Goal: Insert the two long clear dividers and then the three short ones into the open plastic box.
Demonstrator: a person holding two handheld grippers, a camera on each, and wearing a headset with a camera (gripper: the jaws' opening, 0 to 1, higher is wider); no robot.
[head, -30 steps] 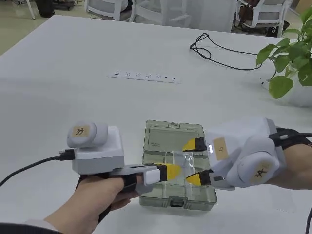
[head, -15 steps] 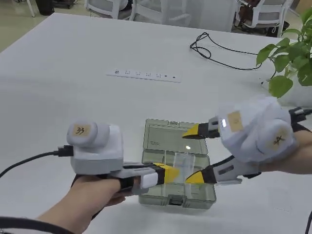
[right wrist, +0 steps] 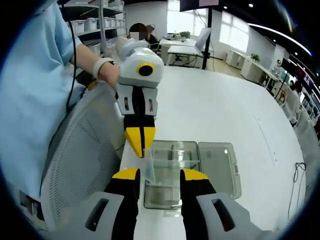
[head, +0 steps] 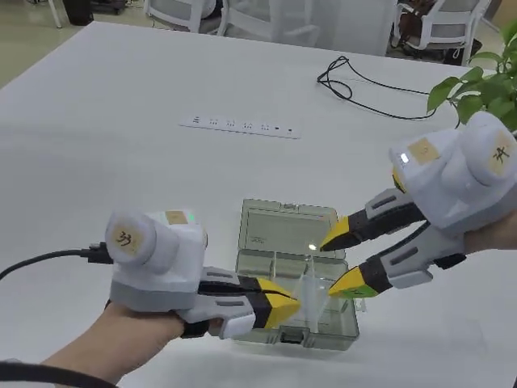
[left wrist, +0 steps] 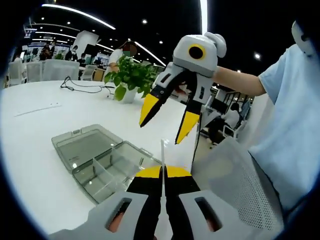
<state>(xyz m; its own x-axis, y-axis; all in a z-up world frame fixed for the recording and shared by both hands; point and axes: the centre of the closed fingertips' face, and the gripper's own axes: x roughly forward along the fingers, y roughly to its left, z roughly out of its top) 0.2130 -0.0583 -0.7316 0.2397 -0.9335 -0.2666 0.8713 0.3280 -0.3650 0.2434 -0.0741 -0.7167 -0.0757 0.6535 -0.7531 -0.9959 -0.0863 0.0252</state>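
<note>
Right gripper (head: 343, 260) risen, jaws spread, empty; left gripper (head: 284, 303) pinches clear divider (head: 312, 284); lower it upright into box (head: 319, 327) slots.

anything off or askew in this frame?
Nothing spilled or broken. One clear divider is pinched in the shut left gripper over the open box, apparently not yet seated. The right gripper hangs open beside it.

Left tool (head: 284, 301) w/ divider (left wrist: 161, 152), right tool (head: 343, 260) crowd box (head: 287, 226) front; table (head: 121, 121) sides open.
</note>
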